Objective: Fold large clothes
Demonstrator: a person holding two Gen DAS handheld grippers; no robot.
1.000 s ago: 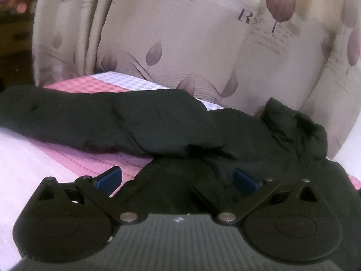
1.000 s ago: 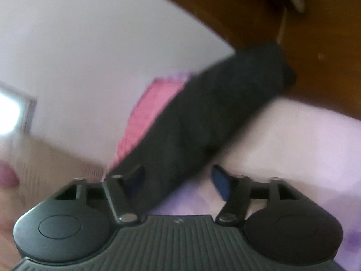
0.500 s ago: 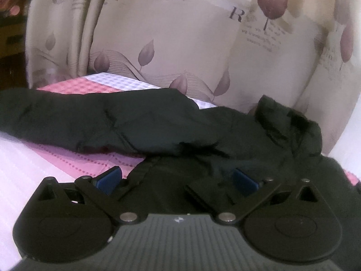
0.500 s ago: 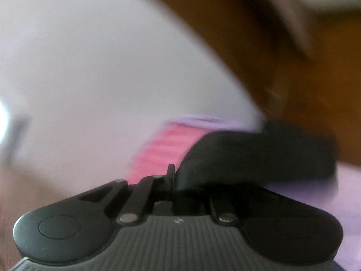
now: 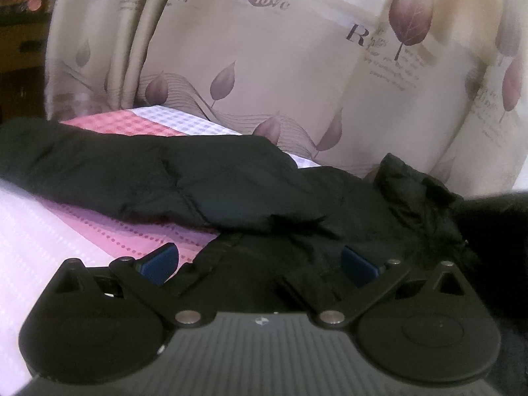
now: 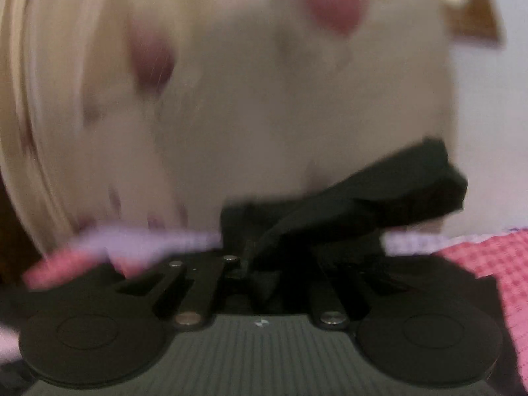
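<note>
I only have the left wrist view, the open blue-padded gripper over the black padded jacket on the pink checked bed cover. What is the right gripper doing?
Observer: The right gripper is shut on a bunched fold of the black padded jacket.
Operator: Is that fold lying on the bed?
Observer: No, it juts up and to the right in front of the cream leaf-print curtain, above the pink checked bed cover.
Operator: Is that picture sharp?
Observer: No, the curtain and the cover's edge are smeared with blur.
</note>
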